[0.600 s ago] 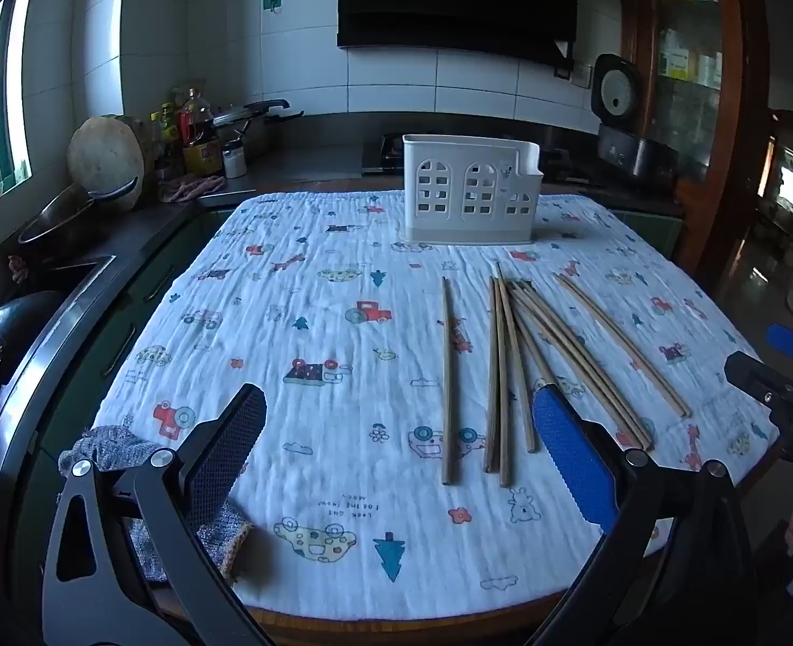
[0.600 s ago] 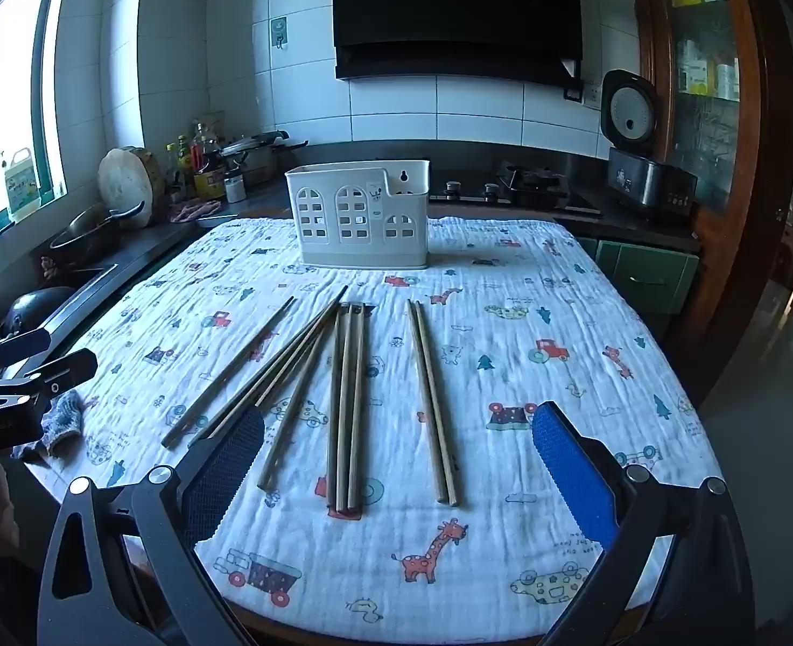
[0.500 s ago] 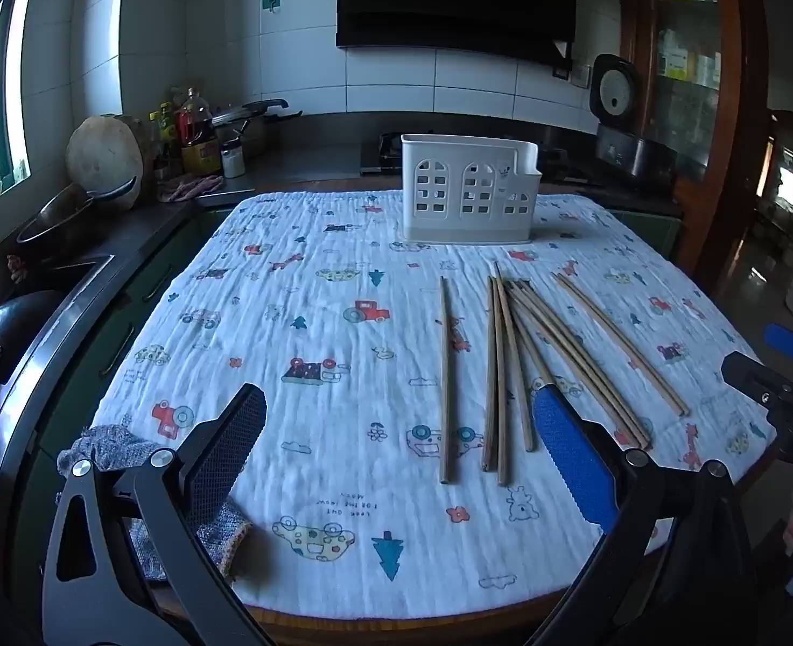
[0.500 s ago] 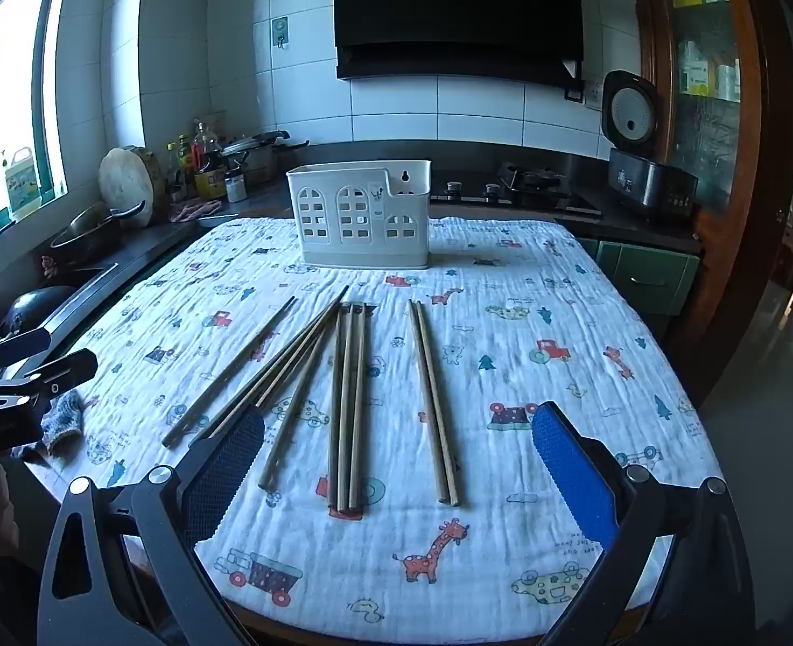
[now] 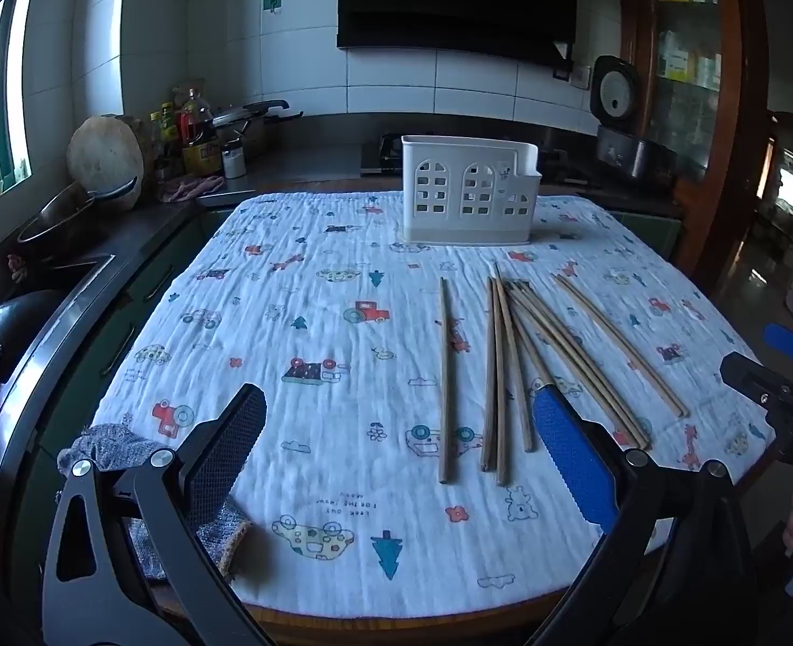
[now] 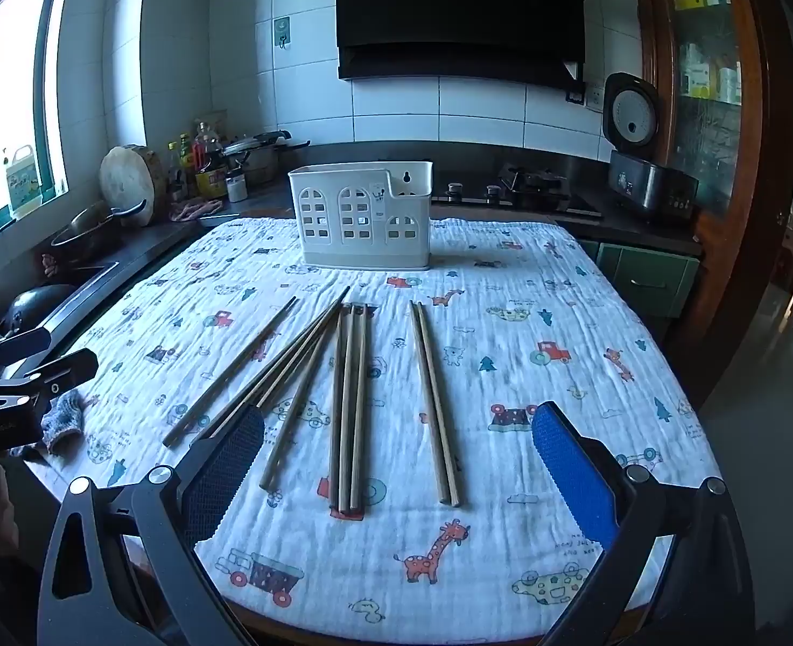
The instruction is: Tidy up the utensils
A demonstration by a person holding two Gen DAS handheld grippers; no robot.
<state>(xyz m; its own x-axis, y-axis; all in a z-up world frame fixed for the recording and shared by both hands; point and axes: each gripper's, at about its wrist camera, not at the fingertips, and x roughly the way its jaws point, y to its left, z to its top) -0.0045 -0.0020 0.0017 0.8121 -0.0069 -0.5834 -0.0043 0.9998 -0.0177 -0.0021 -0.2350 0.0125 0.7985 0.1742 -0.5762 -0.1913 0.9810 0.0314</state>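
Several wooden chopsticks [image 5: 498, 371] lie loose on the printed white cloth [image 5: 315, 334], fanned out lengthways; they also show in the right wrist view [image 6: 349, 404]. A white plastic utensil holder [image 5: 469, 196] stands upright at the far side of the table, also in the right wrist view [image 6: 361, 215]. My left gripper [image 5: 399, 447] is open and empty, hovering over the near edge, left of the chopsticks. My right gripper [image 6: 396, 457] is open and empty, hovering above the near ends of the chopsticks.
A grey knitted cloth [image 5: 121, 452] lies at the table's near left corner. A sink and counter with a pan [image 5: 68, 215], bottles and a wooden board run along the left. A stove and a rice cooker [image 6: 644, 161] are behind the table.
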